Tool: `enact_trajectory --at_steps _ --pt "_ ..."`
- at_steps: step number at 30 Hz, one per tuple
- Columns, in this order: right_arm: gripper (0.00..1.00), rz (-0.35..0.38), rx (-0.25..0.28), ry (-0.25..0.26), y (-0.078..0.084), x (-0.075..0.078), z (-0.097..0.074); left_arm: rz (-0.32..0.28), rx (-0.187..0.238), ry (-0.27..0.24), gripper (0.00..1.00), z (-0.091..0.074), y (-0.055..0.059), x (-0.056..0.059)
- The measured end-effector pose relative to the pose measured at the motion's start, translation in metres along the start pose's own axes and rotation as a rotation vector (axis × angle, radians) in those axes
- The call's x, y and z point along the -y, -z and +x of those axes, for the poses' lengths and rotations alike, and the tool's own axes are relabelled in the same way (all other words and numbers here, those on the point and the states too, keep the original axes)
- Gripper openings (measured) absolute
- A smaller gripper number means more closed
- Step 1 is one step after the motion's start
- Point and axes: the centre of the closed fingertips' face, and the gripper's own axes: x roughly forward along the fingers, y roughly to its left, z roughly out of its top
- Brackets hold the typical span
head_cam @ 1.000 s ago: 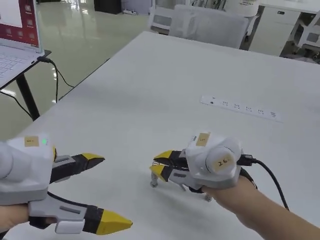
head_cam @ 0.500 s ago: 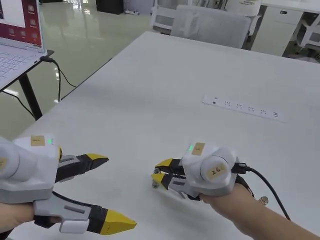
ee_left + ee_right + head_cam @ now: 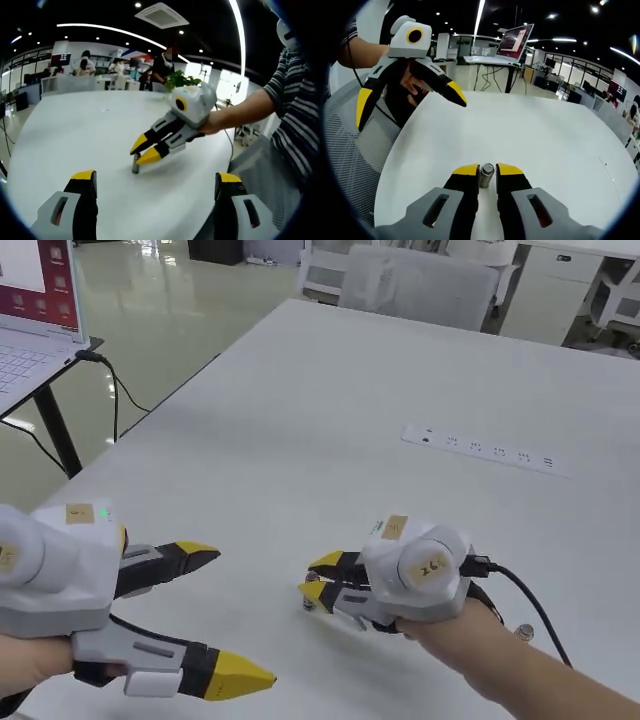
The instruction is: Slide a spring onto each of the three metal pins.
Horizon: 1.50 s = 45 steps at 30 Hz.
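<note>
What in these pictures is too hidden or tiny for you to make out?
- Right gripper view: the right gripper is shut on the spring; its coils hide whether a pin sits inside.
- Head view: a small metal piece low on the right is too small to tell pin from spring.
- Head view: the laptop is cut off by the left edge.

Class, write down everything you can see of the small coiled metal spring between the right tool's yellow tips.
The small coiled metal spring is silvery grey, with closely packed turns and a rounded, shiny top end. It stands roughly upright with its foot on the white table. The right tool has its yellow-tipped jaws on either side of the spring, nearly closed, and they appear to pinch it. Nothing else touches it. Whether a pin runs inside the coils cannot be told.
</note>
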Motion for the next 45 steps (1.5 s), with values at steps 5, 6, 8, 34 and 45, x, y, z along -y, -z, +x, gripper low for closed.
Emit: enact_trajectory --at_steps 5,6,8,34,45 --pt "0.12 0.004 0.004 0.004 -0.001 0.001 -0.002 0.003 -0.001 0.003 0.95 0.000 0.000 0.001" --pt "0.13 0.004 0.007 0.005 -0.002 0.001 -0.002 0.003 -0.001 0.002 0.95 0.000 -0.001 0.001" --pt "0.13 0.006 0.010 0.003 -0.003 0.000 -0.003 0.003 0.000 0.001 0.95 0.000 -0.001 0.000" --pt "0.46 0.148 0.142 0.036 -0.015 -0.001 -0.068 0.036 0.013 0.000 0.94 0.018 -0.020 -0.001" --pt "0.66 0.193 0.168 0.132 0.006 0.009 -0.112 0.041 0.006 -0.005 0.91 0.021 -0.021 -0.002"
